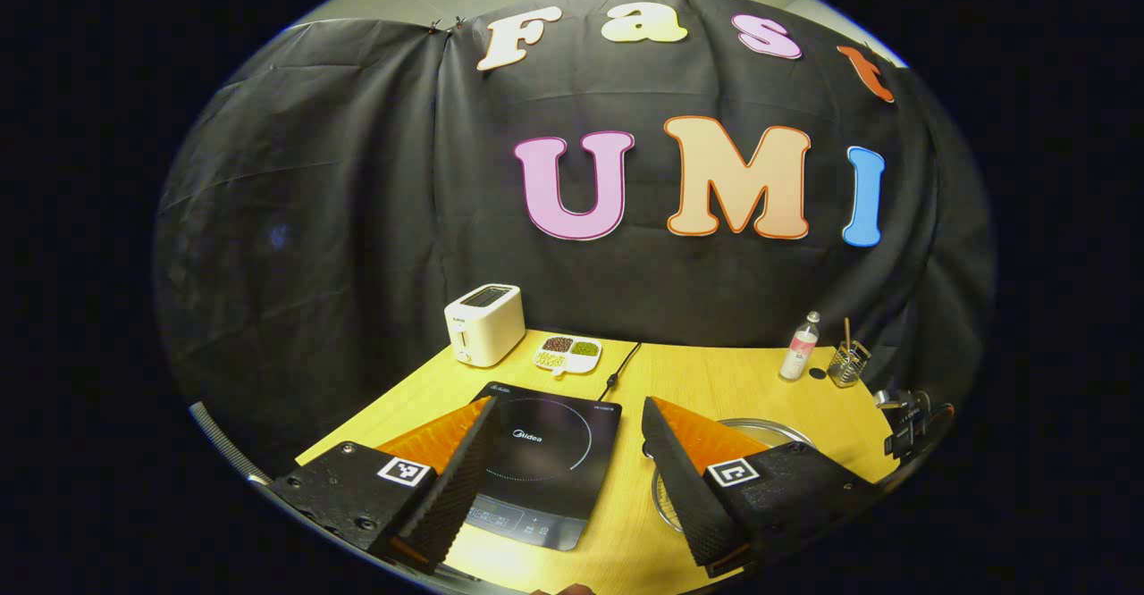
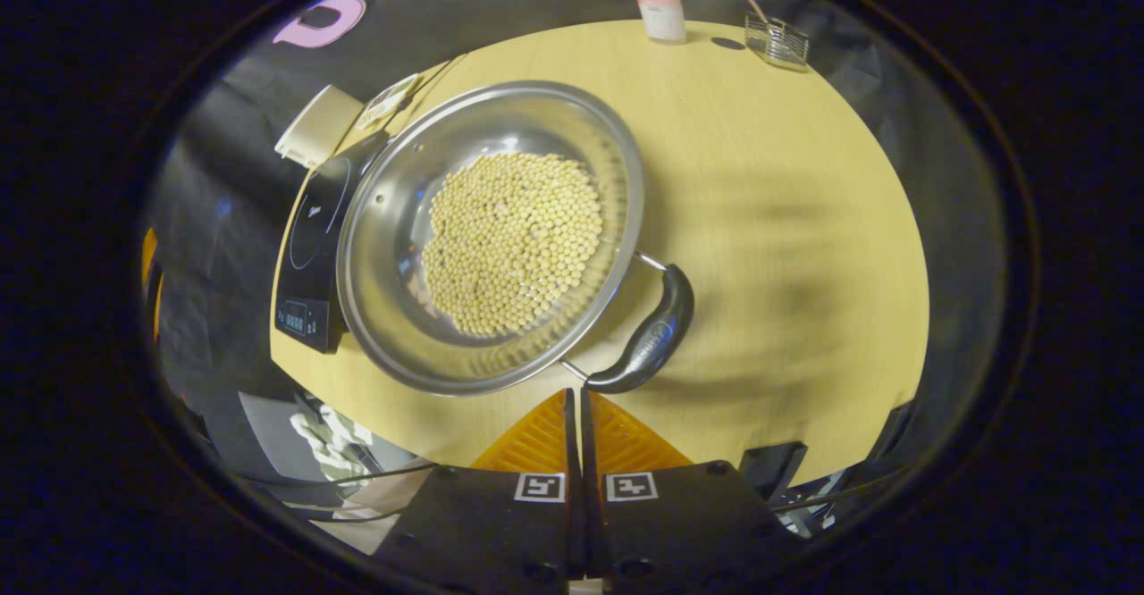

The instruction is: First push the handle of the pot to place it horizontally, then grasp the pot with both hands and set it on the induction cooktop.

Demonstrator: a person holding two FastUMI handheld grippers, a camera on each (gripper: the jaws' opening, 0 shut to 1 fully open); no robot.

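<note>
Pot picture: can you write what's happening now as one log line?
right gripper: jaws shut, tips by pot handle | left gripper: jaws open over cooktop | pot: on table, holds beans

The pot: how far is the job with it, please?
Nothing looks finished yet. The pot, full of beans, sits on the table beside the induction cooktop, not on it. In hand: the right gripper, fingers closed and empty, is just below the handle, placed as if to push it. The left gripper is open above the cooktop. Left: the push, the two-handed grasp and the placing.
</note>
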